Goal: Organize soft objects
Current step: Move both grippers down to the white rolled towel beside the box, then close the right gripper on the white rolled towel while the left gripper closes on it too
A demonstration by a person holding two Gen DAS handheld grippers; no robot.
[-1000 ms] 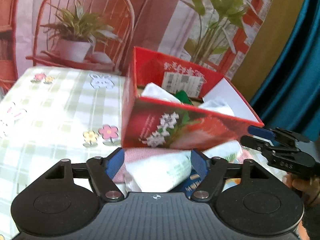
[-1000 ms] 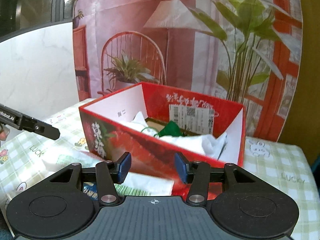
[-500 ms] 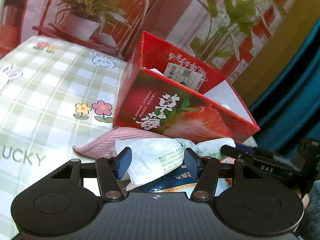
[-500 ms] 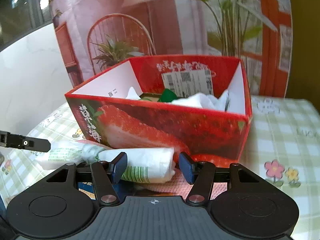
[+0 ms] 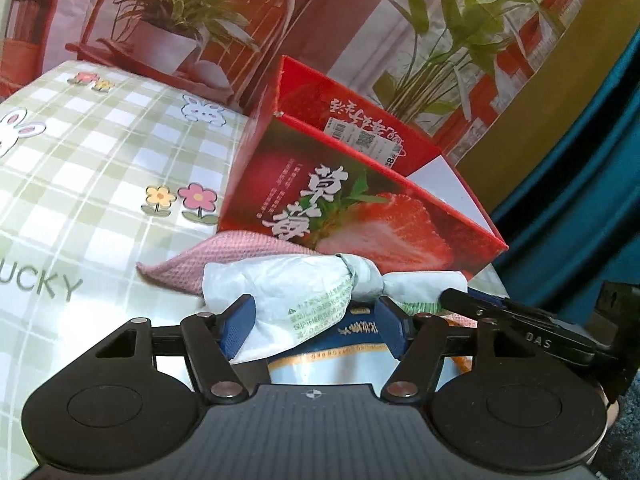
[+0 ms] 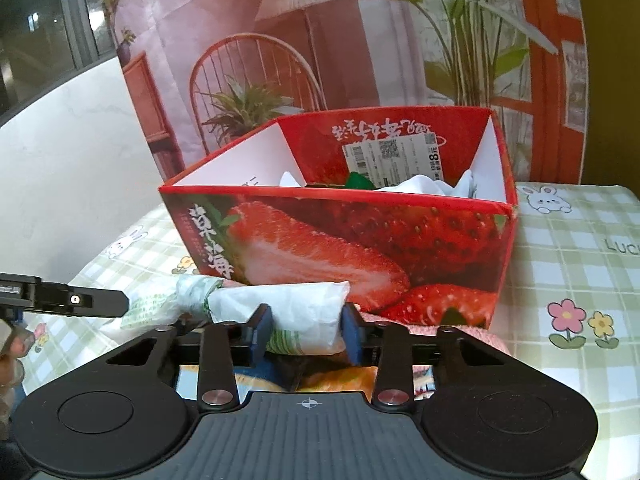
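Both tongs have sunk toward the tabletop since the earlier frame, the strawberry box now looming behind. Right tongs have just been closing and pinch one end of the knotted white bag lying before the box on a pink cloth; left tongs straddle the other end, pads apart, having just widened. Risks: thin plastic may slip or tear, and a one-sided lift could drag the cloth or snag the packets beneath.
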